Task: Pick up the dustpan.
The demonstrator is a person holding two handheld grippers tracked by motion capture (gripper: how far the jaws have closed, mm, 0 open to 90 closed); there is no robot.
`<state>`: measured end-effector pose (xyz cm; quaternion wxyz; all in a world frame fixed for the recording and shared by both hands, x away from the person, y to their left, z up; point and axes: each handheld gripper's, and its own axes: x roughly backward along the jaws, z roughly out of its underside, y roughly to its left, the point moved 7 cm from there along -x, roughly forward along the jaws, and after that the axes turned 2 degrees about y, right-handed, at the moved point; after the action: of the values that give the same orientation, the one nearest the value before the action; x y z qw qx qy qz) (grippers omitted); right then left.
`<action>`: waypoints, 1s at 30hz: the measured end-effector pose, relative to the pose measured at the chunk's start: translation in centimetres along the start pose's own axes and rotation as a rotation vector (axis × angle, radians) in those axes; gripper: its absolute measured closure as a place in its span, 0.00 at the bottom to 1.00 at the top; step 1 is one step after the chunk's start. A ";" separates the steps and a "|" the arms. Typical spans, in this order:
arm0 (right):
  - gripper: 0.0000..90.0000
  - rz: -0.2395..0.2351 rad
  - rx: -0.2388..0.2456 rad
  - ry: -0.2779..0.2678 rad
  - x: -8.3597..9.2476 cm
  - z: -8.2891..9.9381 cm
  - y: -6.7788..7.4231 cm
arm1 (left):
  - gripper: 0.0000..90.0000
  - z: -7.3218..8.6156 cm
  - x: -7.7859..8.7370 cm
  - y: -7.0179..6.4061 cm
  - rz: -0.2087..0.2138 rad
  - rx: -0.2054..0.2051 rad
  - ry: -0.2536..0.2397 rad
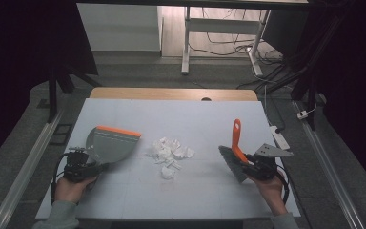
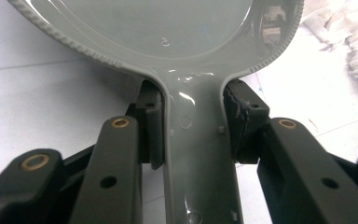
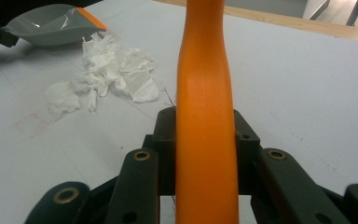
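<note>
A grey dustpan (image 1: 110,144) with an orange lip lies on the left of the white table. My left gripper (image 1: 86,167) is shut on its handle (image 2: 199,154), both pads pressing the handle's sides. On the right, my right gripper (image 1: 251,164) is shut on a hand brush (image 1: 237,143) with an orange handle (image 3: 206,116) and grey bristles; the handle stands up and away from me. Between them lies a pile of crumpled white paper scraps (image 1: 170,152), also seen as the paper scraps (image 3: 107,79) left of the brush handle, with the dustpan (image 3: 51,25) beyond them.
The white table top (image 1: 181,191) ends in a wooden strip (image 1: 171,93) at the far side. A white power strip (image 1: 280,137) lies off the right edge. Metal rails run along both sides on the floor, and a desk frame with cables stands behind.
</note>
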<state>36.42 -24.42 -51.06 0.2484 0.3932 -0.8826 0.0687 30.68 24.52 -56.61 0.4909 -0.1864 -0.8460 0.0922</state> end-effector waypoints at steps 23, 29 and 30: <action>0.78 0.027 -0.016 -0.035 0.6 -0.5 -0.2 | 0.69 -1.2 1.9 -0.1 0.101 -0.115 -0.131; 0.78 0.037 -0.017 -0.042 0.6 -0.8 -0.2 | 0.69 -1.5 2.0 0.0 0.131 -0.133 -0.138; 0.78 0.041 -0.016 -0.044 0.7 -0.8 -0.1 | 0.69 -1.6 2.1 0.0 0.135 -0.133 -0.139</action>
<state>36.43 -24.73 -50.00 0.2304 0.3743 -0.8963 0.0580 31.10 25.36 -54.19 0.4105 -0.2684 -0.8677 0.0811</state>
